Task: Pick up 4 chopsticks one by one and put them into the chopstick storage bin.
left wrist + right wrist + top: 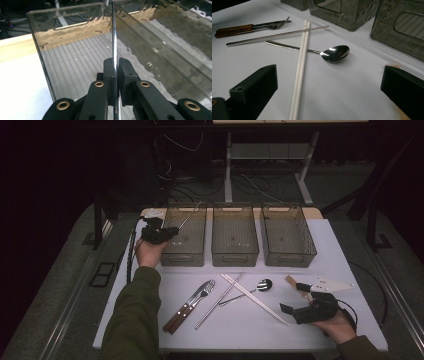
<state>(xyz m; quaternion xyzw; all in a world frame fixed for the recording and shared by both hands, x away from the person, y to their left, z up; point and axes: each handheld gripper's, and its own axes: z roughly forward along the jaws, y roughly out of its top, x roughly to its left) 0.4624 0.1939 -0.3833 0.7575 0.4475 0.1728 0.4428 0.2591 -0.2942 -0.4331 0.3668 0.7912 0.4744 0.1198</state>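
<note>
My left tool (172, 231) pinches a thin metal chopstick (114, 37) between its jaws, over the near left corner of the left bin (186, 236). The rod slants up across that bin's open top. Through the clear wall I see the ribbed bin floor beneath it. The middle bin (234, 236) and right bin (288, 235) stand in a row just beside it, along the far edge of the tabletop (240, 325).

My right tool (295, 310) rests low near the right front, jaws spread wide, gripping nothing. Ahead of it lie the white chopsticks (300, 70) (a pair, side by side), crossing over the spoon (329, 53) handle and a second metal chopstick (274, 36). Farther left, the wooden-handled fork (249, 26) and knife (181, 311) lie together. Bare tabletop lies open near the front edge, between my forearms.
</note>
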